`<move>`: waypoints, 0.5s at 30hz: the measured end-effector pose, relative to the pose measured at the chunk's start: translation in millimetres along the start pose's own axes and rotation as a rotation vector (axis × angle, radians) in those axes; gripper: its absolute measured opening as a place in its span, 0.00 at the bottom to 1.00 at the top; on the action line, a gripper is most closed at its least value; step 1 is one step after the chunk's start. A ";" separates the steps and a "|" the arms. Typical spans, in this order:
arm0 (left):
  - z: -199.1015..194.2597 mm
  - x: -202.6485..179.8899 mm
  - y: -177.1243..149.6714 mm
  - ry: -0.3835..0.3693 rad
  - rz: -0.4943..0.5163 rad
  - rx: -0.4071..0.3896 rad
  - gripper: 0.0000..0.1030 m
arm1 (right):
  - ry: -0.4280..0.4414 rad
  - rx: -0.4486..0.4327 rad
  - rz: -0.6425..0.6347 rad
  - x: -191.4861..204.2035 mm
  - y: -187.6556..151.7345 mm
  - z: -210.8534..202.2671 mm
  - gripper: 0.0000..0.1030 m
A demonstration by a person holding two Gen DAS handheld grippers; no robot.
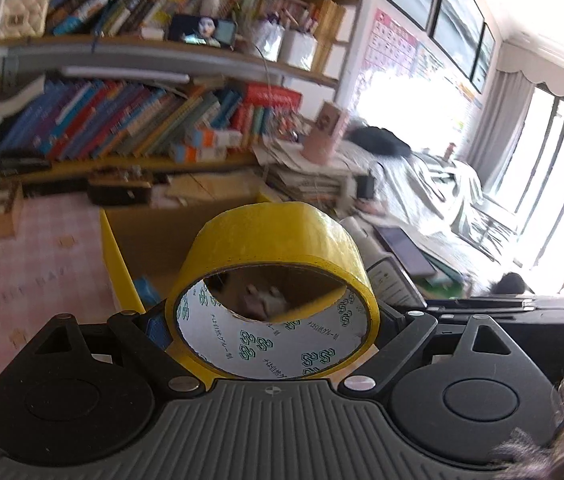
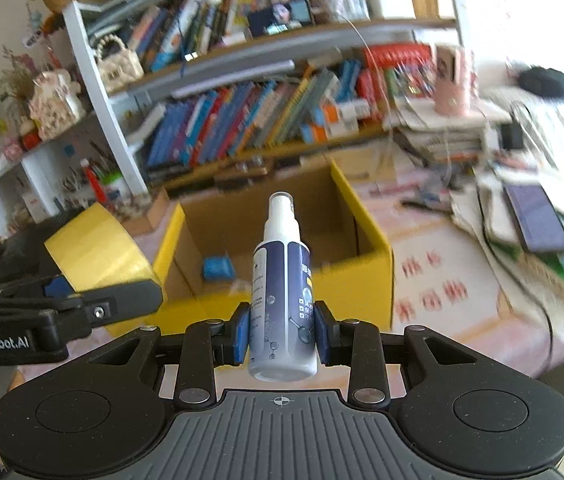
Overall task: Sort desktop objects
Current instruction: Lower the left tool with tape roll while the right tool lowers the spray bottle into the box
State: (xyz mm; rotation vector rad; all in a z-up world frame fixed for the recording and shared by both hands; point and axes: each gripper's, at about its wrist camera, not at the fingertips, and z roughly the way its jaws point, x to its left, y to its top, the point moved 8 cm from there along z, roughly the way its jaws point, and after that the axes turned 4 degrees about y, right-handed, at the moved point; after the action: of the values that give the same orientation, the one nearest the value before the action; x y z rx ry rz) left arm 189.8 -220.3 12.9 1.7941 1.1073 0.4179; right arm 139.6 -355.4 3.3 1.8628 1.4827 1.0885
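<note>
My left gripper (image 1: 272,330) is shut on a yellow tape roll (image 1: 270,248), held above the near left corner of an open yellow cardboard box (image 1: 112,256). In the right wrist view the tape roll (image 2: 98,260) and the left gripper (image 2: 82,300) show at the left, beside the box (image 2: 370,280). My right gripper (image 2: 281,334) is shut on a white and blue spray bottle (image 2: 282,296), held upright in front of the box. A blue object (image 2: 217,267) lies on the box floor.
A bookshelf (image 2: 242,120) full of books stands behind the box. A pink patterned tablecloth (image 2: 442,280) covers the desk. Stacked papers, cables and a dark tablet (image 2: 538,220) lie at the right. A pink cup (image 2: 452,80) stands on a paper stack.
</note>
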 end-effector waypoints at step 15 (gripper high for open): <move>71.6 21.1 12.1 0.172 0.055 0.053 0.88 | 0.096 0.016 -0.142 -15.9 49.2 83.6 0.31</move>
State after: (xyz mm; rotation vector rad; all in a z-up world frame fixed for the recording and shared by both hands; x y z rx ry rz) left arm 256.0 -243.4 -15.5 1.8656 1.1987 0.5898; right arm 235.0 -376.8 -7.3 1.7083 1.6556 1.1147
